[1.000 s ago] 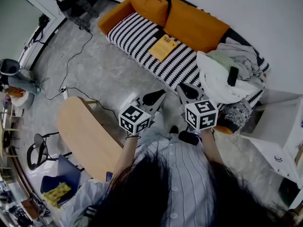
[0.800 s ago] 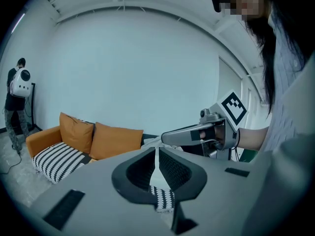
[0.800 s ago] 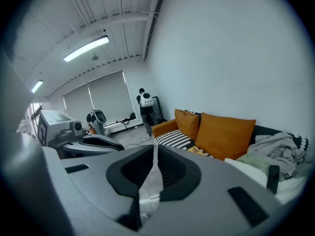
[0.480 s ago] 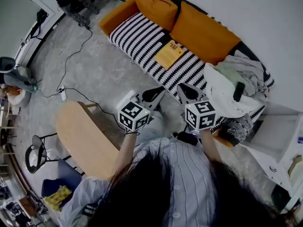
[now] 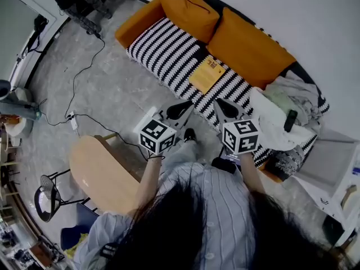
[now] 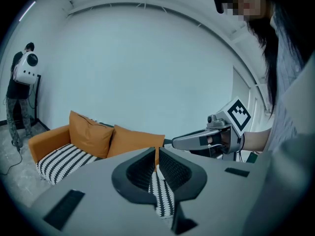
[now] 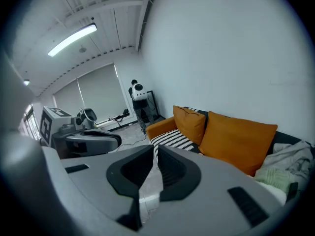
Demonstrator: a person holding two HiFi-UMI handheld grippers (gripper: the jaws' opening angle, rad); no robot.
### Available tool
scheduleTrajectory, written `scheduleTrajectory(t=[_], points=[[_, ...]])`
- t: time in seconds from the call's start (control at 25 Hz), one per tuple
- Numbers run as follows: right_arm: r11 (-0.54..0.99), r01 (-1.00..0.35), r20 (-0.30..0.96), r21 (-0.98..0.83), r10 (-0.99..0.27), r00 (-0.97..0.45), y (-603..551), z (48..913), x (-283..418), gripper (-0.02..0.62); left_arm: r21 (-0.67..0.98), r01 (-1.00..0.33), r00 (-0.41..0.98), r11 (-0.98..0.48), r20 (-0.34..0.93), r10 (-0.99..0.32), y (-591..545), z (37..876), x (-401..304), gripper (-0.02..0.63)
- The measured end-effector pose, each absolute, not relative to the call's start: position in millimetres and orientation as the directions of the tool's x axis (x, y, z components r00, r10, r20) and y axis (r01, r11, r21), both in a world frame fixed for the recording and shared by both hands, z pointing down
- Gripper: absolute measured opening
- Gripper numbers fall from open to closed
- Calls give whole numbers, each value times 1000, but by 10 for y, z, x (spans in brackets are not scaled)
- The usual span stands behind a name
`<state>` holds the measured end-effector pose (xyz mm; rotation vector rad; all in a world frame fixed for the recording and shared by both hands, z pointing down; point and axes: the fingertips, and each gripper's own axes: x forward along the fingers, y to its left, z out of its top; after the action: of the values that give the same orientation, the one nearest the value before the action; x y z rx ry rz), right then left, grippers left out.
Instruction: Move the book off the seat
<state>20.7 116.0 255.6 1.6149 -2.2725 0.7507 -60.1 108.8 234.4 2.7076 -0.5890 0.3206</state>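
A yellow book lies flat on the black-and-white striped seat of the sofa, in front of two orange cushions. My left gripper and my right gripper are held side by side in the air, short of the sofa's front edge, both pointing at it. Both are shut with nothing between the jaws. In the left gripper view its own jaws stand closed, with the right gripper off to the side. The right gripper's own view shows closed jaws. The book is hidden in both gripper views.
A heap of white and grey cloth with a black remote covers the sofa's right end. A round wooden table stands at my left, cables trail over the floor, and a white cabinet stands at the right.
The whole view has shifted: the sofa and book now sit a little lower and further right in the head view. Both grippers stay shut and side by side.
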Motion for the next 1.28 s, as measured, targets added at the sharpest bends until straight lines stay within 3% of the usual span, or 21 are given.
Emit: scheduleTrajectory(t=[0.64,1.28], points=[[39,-977,544,-208,-826,-148,611,2708,554,38,381,-420,899,-823,295,-323,419,2706,-1046,14],[-37,-956,596,-291,-788,-151,535,3009,1107,38,480,-498,859,-722,385,-337,439,3301,-1049,14]])
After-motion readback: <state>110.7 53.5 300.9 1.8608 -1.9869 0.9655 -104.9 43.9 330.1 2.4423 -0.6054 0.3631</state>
